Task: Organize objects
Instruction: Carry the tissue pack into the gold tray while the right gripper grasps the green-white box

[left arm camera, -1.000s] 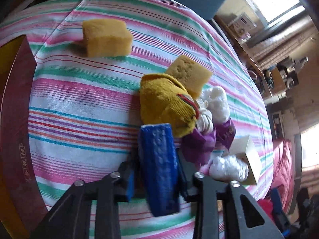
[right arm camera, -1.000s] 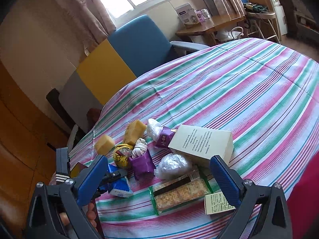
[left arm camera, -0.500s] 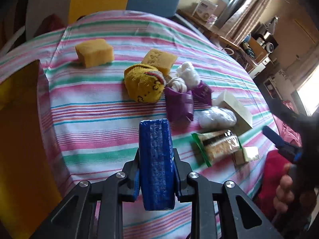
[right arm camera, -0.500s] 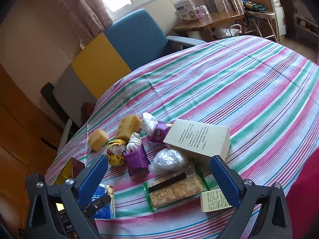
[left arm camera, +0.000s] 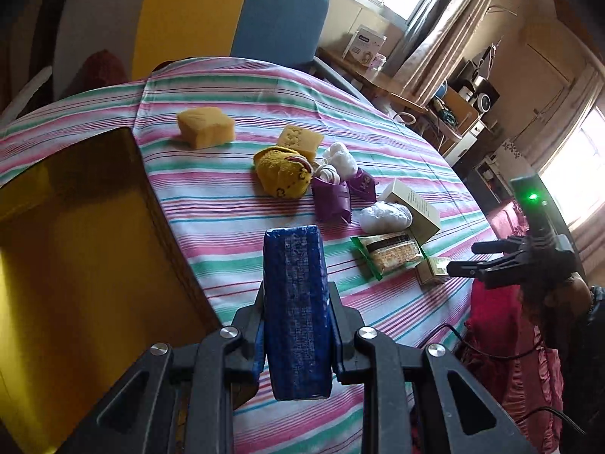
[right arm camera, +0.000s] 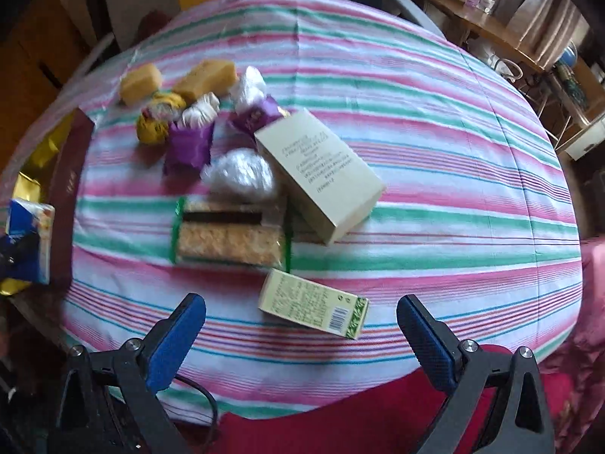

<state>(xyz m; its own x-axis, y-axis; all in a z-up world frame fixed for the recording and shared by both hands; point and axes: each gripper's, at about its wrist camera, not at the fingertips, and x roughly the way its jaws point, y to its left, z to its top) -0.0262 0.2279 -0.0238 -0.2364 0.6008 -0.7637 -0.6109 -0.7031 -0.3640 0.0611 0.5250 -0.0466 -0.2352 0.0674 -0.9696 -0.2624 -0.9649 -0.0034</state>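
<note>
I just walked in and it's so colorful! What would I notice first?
The blue packet pinched upright in the left tongs, beside a gold-lined box. Farther off, yellow sponges, a yellow plush and purple pouches cluster on the striped tablecloth. The right tongs hang open over a small green box.

Left hand-held gripper (left arm camera: 295, 325) clamped around its load; right hand-held gripper (right arm camera: 300, 321) spread wide.
</note>
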